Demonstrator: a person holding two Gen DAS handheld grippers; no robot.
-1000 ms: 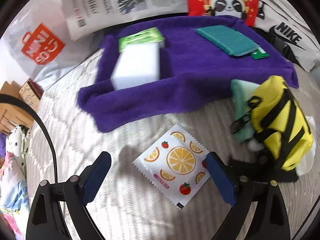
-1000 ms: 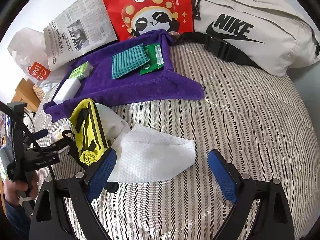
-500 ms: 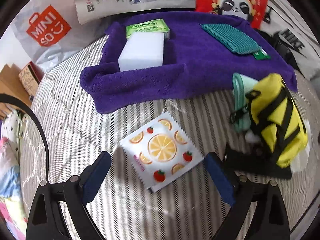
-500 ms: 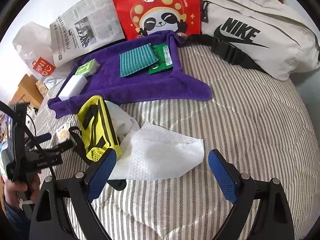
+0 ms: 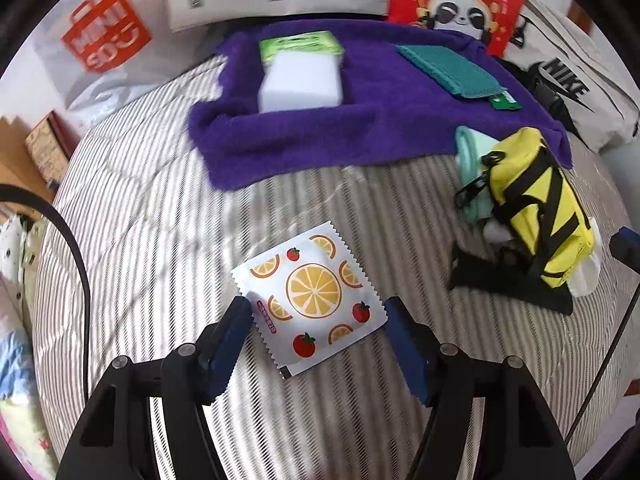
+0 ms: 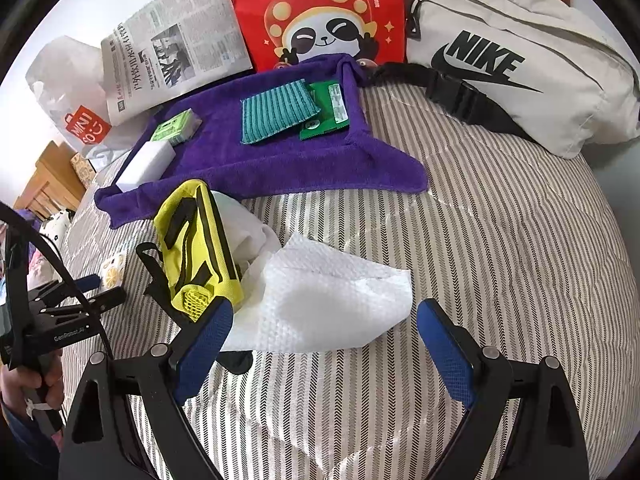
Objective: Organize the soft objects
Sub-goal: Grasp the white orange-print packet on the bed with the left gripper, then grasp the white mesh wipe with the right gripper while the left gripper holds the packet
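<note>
Currently I have the left hand-held gripper (image 5: 318, 330) spread wide, its blue pads flanking the flat white sachet printed with orange slices and tomatoes (image 5: 310, 294), which lies on the grey-striped bed cover (image 5: 140, 240) in front of the purple terry towel (image 5: 360, 136). The pads stand just beside the sachet's near corners; I cannot tell whether they touch it. I judge the sachet light, thin and slick, with crimped serrated edges. It should flex under pressure, so I would pinch across its near corner instead of its puffed middle, and press lightly into the soft bedding to get under it.

The right hand-held gripper (image 6: 324, 332) is likewise spread and holds nothing, poised over the white embossed paper towel (image 6: 332, 300) beside the yellow pouch with black straps (image 6: 200, 240).
</note>
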